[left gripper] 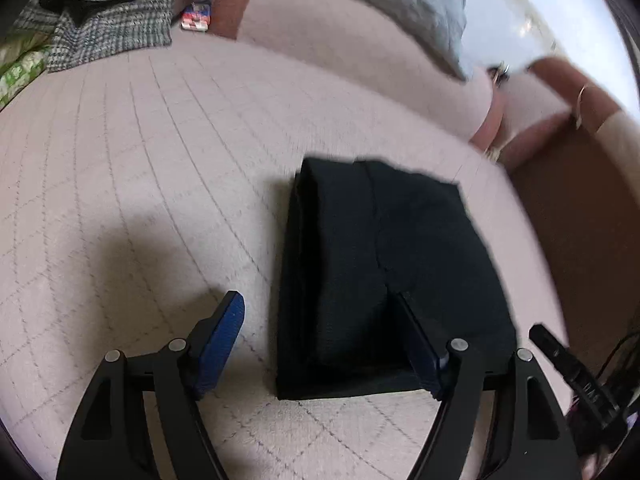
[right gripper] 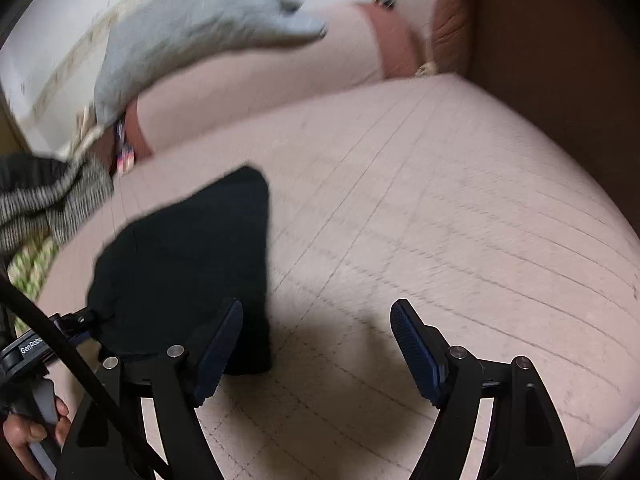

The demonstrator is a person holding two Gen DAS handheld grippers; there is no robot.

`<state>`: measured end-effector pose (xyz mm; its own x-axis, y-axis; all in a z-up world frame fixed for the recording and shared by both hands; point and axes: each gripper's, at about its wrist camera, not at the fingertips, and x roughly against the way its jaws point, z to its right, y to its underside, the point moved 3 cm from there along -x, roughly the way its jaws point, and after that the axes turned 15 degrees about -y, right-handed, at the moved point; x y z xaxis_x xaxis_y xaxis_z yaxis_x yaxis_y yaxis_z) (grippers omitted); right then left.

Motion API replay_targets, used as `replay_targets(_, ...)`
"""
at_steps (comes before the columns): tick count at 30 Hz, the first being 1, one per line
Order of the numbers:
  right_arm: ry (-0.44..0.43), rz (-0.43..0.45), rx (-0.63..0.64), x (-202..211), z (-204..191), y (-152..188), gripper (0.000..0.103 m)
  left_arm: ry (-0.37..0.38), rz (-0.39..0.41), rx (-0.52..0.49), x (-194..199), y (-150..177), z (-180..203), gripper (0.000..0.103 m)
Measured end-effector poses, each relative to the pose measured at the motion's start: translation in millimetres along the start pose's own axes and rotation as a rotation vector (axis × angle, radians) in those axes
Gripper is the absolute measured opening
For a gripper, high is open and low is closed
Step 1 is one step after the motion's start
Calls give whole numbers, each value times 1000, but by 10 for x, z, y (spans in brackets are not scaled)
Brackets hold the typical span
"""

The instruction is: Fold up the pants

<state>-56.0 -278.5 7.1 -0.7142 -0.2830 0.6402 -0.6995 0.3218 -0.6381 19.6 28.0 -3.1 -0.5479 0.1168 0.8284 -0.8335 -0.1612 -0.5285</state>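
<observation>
Left wrist view: left gripper gapes wide, empty, over the folded black fabric pants; right gripper likewise spread, grasping nothing.

Both grippers point downward with jaws spread wide, nothing between the blue pads: the left gripper, the right gripper. A hand grips a handle.

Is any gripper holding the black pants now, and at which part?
Nothing is held. The folded black pants lie on the pink bed cover; left gripper and right gripper have open jaws.
</observation>
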Motion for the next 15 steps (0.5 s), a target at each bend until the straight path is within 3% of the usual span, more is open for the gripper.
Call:
replay_targets(4,-27,55,-39,178,-29,136,81,-55,166,-31,344,5,-61,76)
replay_targets(10,47,74,73,118,-292,286,81,-148,349,-40,648,68,-95,78)
replay_targets(12,64,77,103,115,-304,340,81,-220,449,-41,812,67,-95,83)
replay_targets(13,71,79,112,103,-298,348,81,-252,521,-44,939,90,-82,91)
replay_targets(15,81,95,124,103,-301,358,81,-261,622,-41,1148,113,-52,102)
